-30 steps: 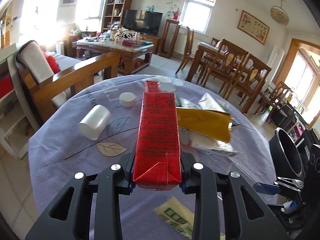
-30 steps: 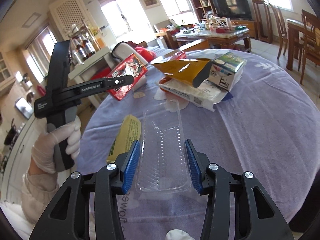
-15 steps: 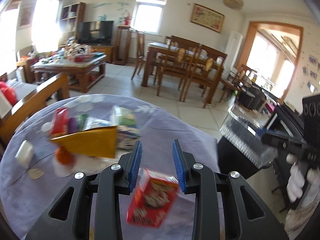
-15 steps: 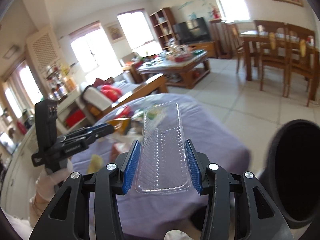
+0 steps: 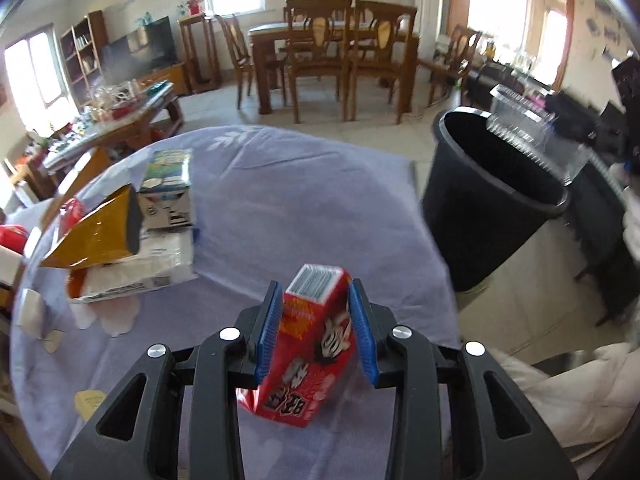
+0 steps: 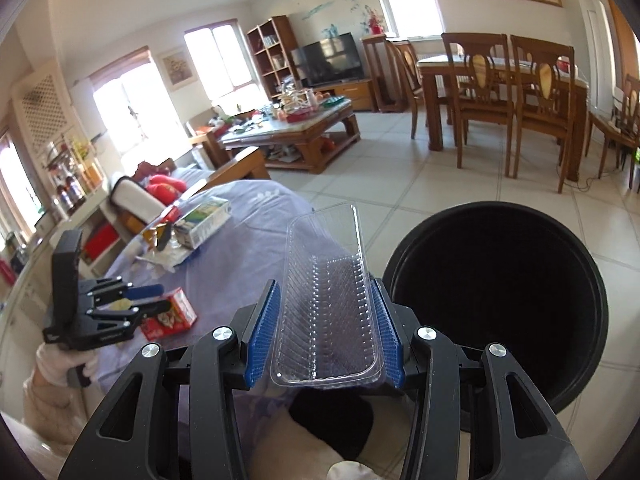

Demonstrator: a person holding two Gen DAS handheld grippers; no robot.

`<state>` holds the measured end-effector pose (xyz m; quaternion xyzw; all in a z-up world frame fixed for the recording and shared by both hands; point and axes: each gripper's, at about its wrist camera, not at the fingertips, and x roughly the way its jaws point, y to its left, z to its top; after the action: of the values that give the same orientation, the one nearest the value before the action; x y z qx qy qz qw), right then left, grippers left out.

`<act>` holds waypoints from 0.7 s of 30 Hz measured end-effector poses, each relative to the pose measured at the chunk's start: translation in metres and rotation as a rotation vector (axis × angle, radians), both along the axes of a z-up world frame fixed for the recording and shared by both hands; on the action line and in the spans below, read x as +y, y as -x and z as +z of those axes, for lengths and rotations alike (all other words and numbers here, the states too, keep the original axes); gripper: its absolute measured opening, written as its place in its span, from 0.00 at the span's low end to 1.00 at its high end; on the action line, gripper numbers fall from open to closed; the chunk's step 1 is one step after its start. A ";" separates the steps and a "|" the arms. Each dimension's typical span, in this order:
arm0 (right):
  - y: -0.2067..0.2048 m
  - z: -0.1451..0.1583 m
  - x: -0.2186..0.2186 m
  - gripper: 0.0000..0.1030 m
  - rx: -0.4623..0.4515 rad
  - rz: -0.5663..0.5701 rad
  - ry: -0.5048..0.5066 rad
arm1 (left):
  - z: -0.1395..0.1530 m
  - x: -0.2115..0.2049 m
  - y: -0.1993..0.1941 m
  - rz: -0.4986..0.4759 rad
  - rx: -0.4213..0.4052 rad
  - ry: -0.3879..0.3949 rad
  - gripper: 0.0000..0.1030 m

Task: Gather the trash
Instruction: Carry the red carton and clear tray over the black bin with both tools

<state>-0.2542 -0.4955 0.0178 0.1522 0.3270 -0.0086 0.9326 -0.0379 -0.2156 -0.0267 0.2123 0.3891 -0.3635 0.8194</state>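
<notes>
Our right hand-held gripper [image 6: 326,336], clamped on the tray [image 6: 326,296] lengthwise, sits just left of the bin [image 6: 496,312]; our left one [image 5: 316,332], jaws just widening, loosely brackets the carton [image 5: 310,344].

Clear ribbed plastic tray [image 6: 326,312]; matt black bin [image 6: 500,300]

home living-dining room: television [image 6: 329,59], dining table [image 6: 500,67].

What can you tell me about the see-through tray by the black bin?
The clear plastic tray is long, shallow and empty, with rounded corners and a bumpy, ridged bottom. It looks thin. The right gripper pinches its long sides between blue pads, holding it in the air by the open mouth of the black bin.
</notes>
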 end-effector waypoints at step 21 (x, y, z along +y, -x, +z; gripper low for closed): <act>0.001 -0.003 -0.010 0.45 0.015 -0.006 -0.032 | -0.021 0.006 -0.031 -0.015 0.145 0.078 0.48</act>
<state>-0.2550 -0.5054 0.0150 0.1682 0.3334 -0.0075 0.9276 -0.0071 -0.2093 -0.0479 0.1564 0.4312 -0.3988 0.7941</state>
